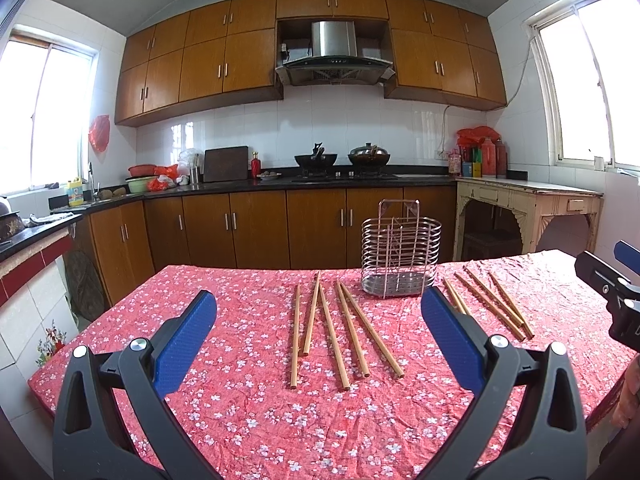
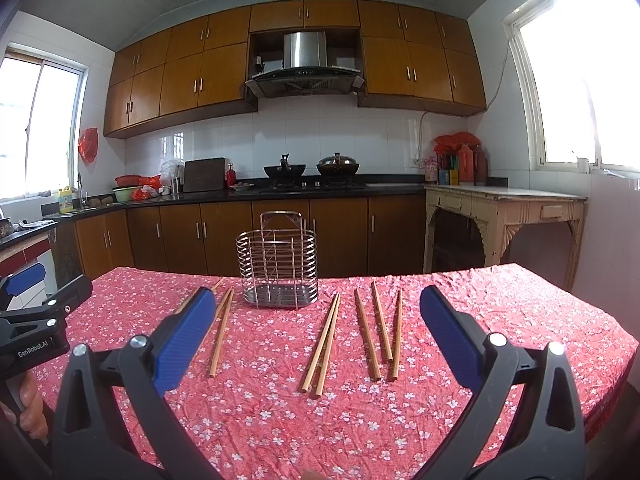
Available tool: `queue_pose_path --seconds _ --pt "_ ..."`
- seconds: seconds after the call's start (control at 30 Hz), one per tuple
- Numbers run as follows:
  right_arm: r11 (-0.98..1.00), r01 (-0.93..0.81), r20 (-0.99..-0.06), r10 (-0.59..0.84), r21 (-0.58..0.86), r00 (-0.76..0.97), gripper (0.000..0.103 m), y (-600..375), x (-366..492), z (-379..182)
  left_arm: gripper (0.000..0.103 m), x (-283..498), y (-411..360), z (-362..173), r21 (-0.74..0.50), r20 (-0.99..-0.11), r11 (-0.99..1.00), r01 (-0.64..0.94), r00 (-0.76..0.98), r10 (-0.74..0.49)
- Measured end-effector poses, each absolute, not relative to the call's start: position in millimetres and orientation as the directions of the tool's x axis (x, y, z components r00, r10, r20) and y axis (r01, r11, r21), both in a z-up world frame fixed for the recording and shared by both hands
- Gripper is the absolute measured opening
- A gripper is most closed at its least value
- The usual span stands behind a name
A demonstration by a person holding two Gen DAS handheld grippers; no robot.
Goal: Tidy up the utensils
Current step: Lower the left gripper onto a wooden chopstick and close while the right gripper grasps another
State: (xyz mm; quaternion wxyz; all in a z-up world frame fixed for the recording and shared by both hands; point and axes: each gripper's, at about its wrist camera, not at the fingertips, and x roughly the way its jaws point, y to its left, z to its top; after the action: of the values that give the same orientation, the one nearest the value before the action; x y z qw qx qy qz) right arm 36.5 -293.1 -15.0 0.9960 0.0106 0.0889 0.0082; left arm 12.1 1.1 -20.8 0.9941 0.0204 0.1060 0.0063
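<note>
While both tools hover above the flowered tablecloth [image 1: 224,408], no chopstick has yet been lifted, so the task appears to stand at its opening step: choosing a first stick to carry to the holder.

Left: the left gripper [image 1: 320,336] is held with its blue pads spread wide and nothing between them. Ahead of it lies the left group of chopsticks [image 1: 340,332], five wooden sticks fanned loosely on the cloth, some touching near their far tips.

Centre: the wire utensil holder [image 1: 401,256] stands upright near the table's far edge, between the two groups; nothing can be seen inside it, only its perforated base.

Right: the right group of chopsticks [image 2: 370,340] lies fanned before the right gripper [image 2: 316,336], whose fingers are likewise spread apart and grasp nothing. Two of these sticks lie side by side and touching [image 2: 322,350]; the others lie close together, converging in places.

Judgement: the next move calls for lowering one gripper over a single stick, pads either side of its shaft, closing, then tipping the stick upright to drop it through the holder's open top. The thin, round sticks lie flat on wrinkled cloth, so a pinch may slip or catch a neighbour.
</note>
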Motion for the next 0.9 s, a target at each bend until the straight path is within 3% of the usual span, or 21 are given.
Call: queue_pose_path --seconds 0.27,0.4,0.5,0.63,0.9 --pt "0.986 0.100 -0.400 -0.039 0.134 0.916 0.099 -341.6 89.4 -46.2 0.101 49.3 27.5 -41.5 0.030 -0.367 0.998 -0.056 0.928 0.063" --pt "0.979 0.174 -0.528 -0.091 0.110 0.844 0.076 -370.0 126.8 -66.6 0.101 73.0 44.0 -50.0 0.052 -0.455 0.995 -0.082 0.885 0.096" --pt "0.976 0.186 -0.616 -0.077 0.115 0.784 0.058 -385.2 152.8 -82.5 0.092 87.8 51.6 -58.7 0.075 -0.505 0.994 -0.079 0.856 0.106" --pt "0.983 0.170 -0.692 -0.075 0.070 0.718 0.047 -387.6 179.4 -106.3 0.080 101.9 53.6 -69.9 0.088 -0.562 0.995 -0.049 0.822 0.090" --pt "0.988 0.155 -0.750 -0.096 0.009 0.654 0.026 -379.3 203.9 -131.5 0.072 118.8 47.6 -88.3 0.097 -0.624 0.995 0.002 0.779 0.060"
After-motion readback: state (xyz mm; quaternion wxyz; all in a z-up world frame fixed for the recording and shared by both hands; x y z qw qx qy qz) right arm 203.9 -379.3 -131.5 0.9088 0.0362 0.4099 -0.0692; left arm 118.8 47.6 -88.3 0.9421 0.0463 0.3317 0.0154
